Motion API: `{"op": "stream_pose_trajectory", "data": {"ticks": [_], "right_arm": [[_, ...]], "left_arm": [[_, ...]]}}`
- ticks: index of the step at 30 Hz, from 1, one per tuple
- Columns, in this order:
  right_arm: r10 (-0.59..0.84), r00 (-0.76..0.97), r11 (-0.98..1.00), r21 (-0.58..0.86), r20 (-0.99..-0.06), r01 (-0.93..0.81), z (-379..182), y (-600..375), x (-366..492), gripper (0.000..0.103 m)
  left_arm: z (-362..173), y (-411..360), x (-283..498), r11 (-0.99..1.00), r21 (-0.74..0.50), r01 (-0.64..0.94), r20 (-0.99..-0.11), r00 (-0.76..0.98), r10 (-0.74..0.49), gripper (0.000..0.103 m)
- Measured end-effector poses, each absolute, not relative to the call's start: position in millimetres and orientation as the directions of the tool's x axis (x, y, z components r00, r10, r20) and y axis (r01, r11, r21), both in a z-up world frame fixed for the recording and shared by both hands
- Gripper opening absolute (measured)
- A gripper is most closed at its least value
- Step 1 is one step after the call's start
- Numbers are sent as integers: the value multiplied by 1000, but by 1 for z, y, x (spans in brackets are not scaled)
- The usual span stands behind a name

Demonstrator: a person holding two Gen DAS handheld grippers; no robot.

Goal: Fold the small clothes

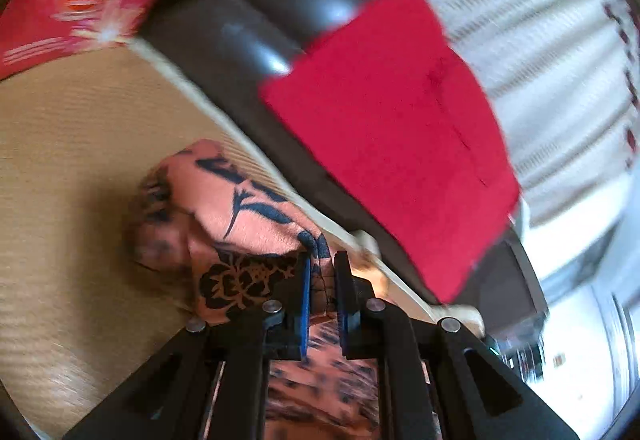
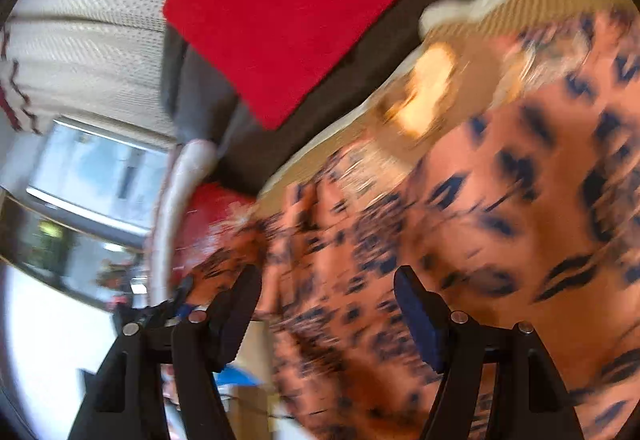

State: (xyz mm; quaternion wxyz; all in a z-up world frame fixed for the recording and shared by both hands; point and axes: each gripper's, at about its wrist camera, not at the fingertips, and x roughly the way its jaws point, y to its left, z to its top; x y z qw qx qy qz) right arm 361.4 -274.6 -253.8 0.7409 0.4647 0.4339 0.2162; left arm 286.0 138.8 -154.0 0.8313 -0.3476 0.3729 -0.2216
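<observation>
The small garment — salmon-orange cloth with a dark navy floral and speckled print — lies on a tan woven surface, probably a mat or worktop. The left gripper has its fingers nearly closed and pinching a fold of that cloth, which runs up between the blue pads and trails away forward and to the left. The right gripper stands with its fingers wide apart and nothing visibly held; the same patterned cloth fills the space ahead of it and to its right, so it hangs just over the fabric, though motion blur hides whether either finger touches it. The garment's long axis cannot be made out from this bunching. The coming move seems to turn on the right fingers closing on an edge opposite the left's pinch — the left is the one already engaged. Behind, a red cloth drapes over a dark padded edge, with pale curtains beyond. No readable writing or labels appear.
</observation>
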Motion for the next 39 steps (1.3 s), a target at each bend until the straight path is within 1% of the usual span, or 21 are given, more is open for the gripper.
{"op": "stream_pose_trajectory", "data": {"ticks": [2,4,6,7,8,9,11,13,15,18,23,25,27,30,33,34,35,36,37,38,39], "right_arm": [[749,511,441,893,-422,92,-259,-268,362,73],[737,513,455,884,-440,105,-261,-266,361,73],[700,546,480,869,-461,118,-257,-275,357,73],[682,565,485,865,-464,125,-255,-281,357,73],[661,590,485,864,-463,134,-253,-292,355,73],[631,621,487,860,-466,151,-250,-304,352,73],[552,676,503,842,-488,198,-245,-331,344,73],[489,704,513,823,-515,246,-243,-355,337,75],[486,703,488,828,-519,275,-246,-375,333,75],[545,657,457,841,-521,288,-254,-380,335,75],[740,492,413,887,-458,204,-261,-337,345,75],[752,432,464,865,-498,191,-257,-324,344,75],[767,417,458,871,-488,179,-257,-316,340,75],[793,416,395,896,-444,203,-263,-308,337,75],[783,432,372,893,-448,252,-280,-290,347,75],[782,445,362,899,-436,245,-282,-286,351,73],[769,483,362,908,-420,214,-282,-278,355,67],[755,507,375,908,-415,186,-278,-275,356,55],[744,526,397,906,-412,147,-270,-271,359,13],[708,563,457,884,-427,96,-255,-264,364,8],[666,608,499,864,-431,66,-241,-268,359,8]], "left_arm": [[-145,112,281,589,-788,179,-407,567,-716,11],[-130,86,272,477,-834,278,-298,501,-812,11],[-119,63,266,404,-838,368,-226,440,-869,12],[-116,50,264,371,-839,398,-203,403,-892,13],[-116,42,264,369,-835,409,-209,384,-899,20],[-119,36,268,393,-824,409,-240,376,-895,25],[-129,30,275,443,-805,393,-305,366,-879,51],[-148,31,288,450,-819,357,-353,306,-884,59],[-158,33,287,481,-815,324,-402,282,-871,59],[-161,51,287,574,-753,321,-461,366,-809,59],[-167,75,289,794,-553,252,-609,529,-592,59],[-176,81,293,860,-464,211,-668,554,-497,59],[-186,86,296,900,-400,172,-717,553,-424,58],[-195,91,296,900,-411,146,-735,531,-422,57],[-197,89,296,900,-409,149,-737,528,-422,57],[-197,89,295,902,-405,151,-738,529,-420,57],[-198,90,294,902,-404,151,-738,529,-419,57],[-199,87,297,901,-409,147,-738,528,-421,57],[-201,87,298,897,-418,142,-735,528,-426,57],[-202,86,299,893,-428,139,-730,530,-432,57],[-198,89,298,885,-441,151,-723,525,-450,57]]}}
